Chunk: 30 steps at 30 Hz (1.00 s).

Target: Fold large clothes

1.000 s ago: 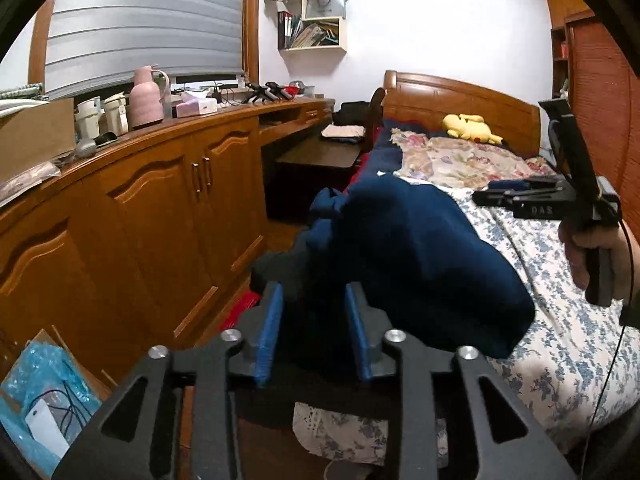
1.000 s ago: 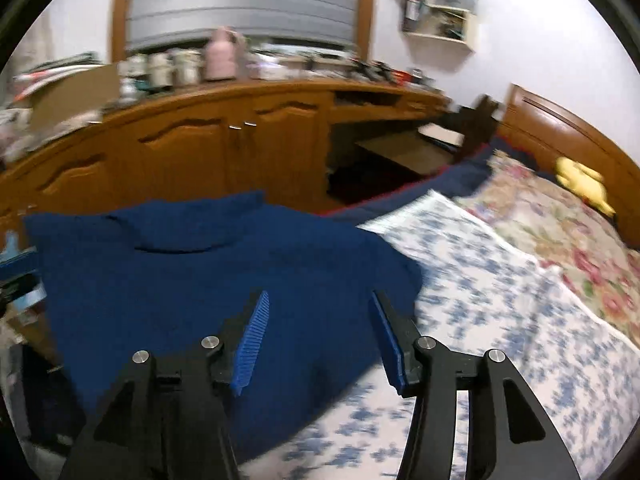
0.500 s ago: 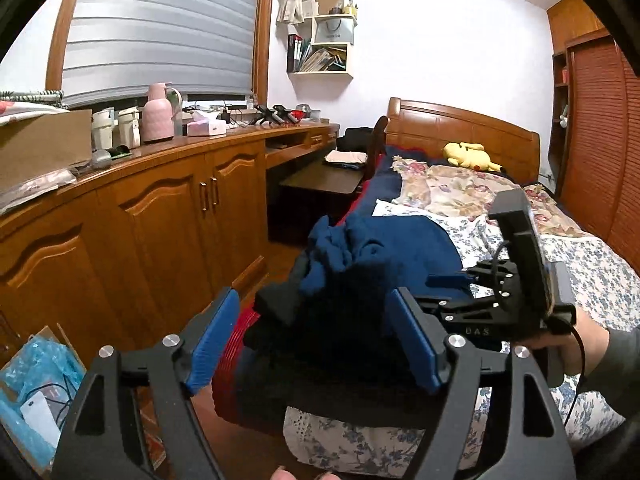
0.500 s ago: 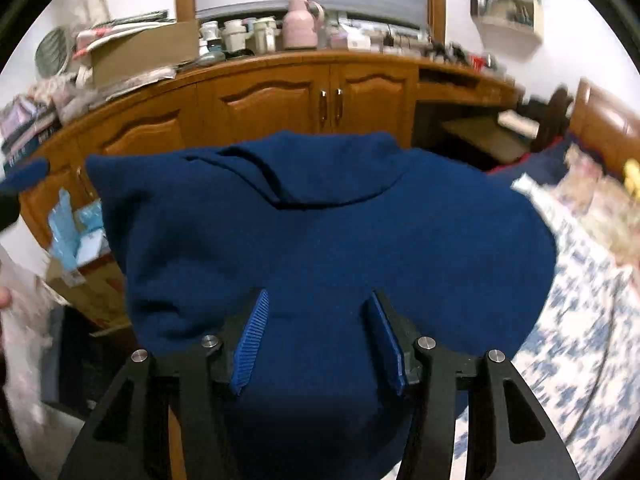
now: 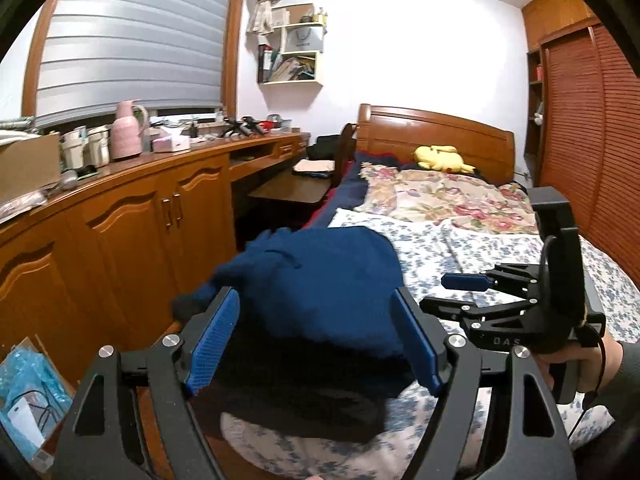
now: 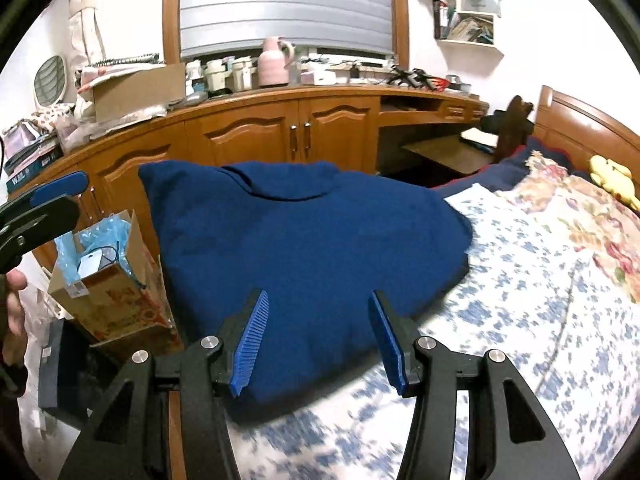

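Hoodie (image 6: 304, 248) folded at bed (image 6: 540, 280) edge, both tools (image 5: 316, 344) (image 6: 318, 344) open and empty; may slide off.

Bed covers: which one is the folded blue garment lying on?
The blue-and-white floral sheet at the foot end carries the folded navy garment. The pink-and-cream flowered quilt lies farther up, by the headboard, touching nothing blue.

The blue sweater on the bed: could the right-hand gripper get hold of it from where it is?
Probably yes. The right gripper is open and points straight at the blue sweater, which lies on the bed with nothing between them. The left gripper is also open, off to the side.
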### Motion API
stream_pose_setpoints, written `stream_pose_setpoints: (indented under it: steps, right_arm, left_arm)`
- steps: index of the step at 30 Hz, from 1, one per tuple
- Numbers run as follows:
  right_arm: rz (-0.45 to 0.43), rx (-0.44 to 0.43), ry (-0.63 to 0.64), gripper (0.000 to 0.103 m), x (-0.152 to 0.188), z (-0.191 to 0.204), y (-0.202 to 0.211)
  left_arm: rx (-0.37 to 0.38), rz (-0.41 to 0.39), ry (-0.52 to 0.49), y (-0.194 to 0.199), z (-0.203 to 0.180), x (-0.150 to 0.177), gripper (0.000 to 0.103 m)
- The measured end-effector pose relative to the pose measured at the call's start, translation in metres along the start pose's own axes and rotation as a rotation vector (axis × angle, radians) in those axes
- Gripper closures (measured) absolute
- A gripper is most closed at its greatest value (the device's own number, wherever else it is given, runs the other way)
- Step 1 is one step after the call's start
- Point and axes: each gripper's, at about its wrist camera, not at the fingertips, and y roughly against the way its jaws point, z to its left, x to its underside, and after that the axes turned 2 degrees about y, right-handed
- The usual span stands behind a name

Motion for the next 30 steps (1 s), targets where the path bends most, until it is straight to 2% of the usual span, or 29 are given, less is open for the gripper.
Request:
stream_pose_setpoints:
  steps: [8,18,22,25,30]
  right_arm:
    - [-0.043,0.057,-0.037,0.048,0.03,-0.014,0.056]
    - [-0.066,0.143,-0.097,0.036,0.081,-0.018,0.121]
    - [-0.069,0.222,-0.124,0.033,0.106,-0.021,0.154]
    - [-0.074,0.273,-0.157,0.022,0.126,-0.018,0.179]
    - [-0.084,0.352,-0.216,0.018,0.151,-0.008,0.221]
  left_arm:
    - [0.077,0.008,-0.051,-0.014,-0.064,0.0,0.025]
    - [0.189,0.034,-0.099,-0.027,-0.152,0.013,0.025]
    - [0.23,0.041,-0.122,-0.026,-0.193,0.022,0.025]
    - [0.237,0.049,-0.155,-0.024,-0.221,0.029,0.025]
    - [0.283,0.055,-0.196,-0.015,-0.264,0.044,0.025]
